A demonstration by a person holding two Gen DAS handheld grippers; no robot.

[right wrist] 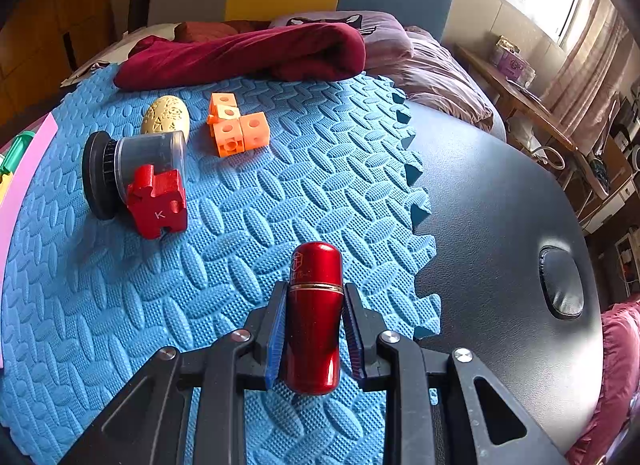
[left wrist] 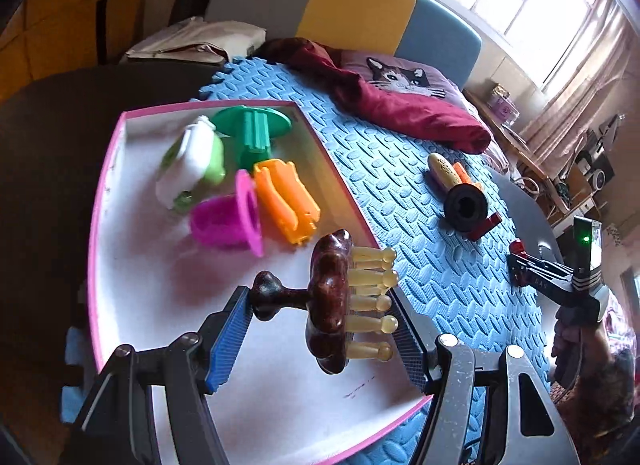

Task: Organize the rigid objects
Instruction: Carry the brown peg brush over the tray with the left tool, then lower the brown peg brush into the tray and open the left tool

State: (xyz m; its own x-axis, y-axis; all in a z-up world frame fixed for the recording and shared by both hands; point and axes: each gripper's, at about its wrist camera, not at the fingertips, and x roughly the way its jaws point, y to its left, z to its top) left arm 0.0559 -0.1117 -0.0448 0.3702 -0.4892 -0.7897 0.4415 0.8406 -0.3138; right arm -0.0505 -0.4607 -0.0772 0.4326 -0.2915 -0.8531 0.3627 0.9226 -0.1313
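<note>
Here, the left claw (left wrist: 324,321) held a dark brown wooden massager (left wrist: 330,301) over the near part of a pink-rimmed white tray (left wrist: 105,169). Its glossy, lumpy body stood on edge between the blue pads, a short knobbed handle pressed against the left pad and 5 pale amber pegs with rounded tips pointing toward the right pad; the jaws stood fairly wide, closed just enough to pinch it. In the tray lay 4 plastic toys: 1 green-and-white piece (left wrist: 192,163), 1 green disc with a ribbed stem (left wrist: 252,131), 1 orange ridged piece (left wrist: 286,201) and 1 magenta cup (left wrist: 228,219) on its side.

The right claw (right wrist: 315,305) was clamped narrowly around 1 shiny red capsule-shaped cylinder (right wrist: 316,317) with a thin gold band and a faint printed mark near its rounded top, above the blue foam mat (right wrist: 280,193). Farther off on the mat sat 1 cream carved egg (right wrist: 166,115), 1 cluster of orange cubes (right wrist: 234,127), 1 grey canister with a black lid (right wrist: 132,165) on its side, and 1 red block marked K (right wrist: 158,203) touching that canister. The mat lay on a black padded bench (right wrist: 500,205), with 1 maroon cloth (right wrist: 248,53) at the mat's far edge.
</note>
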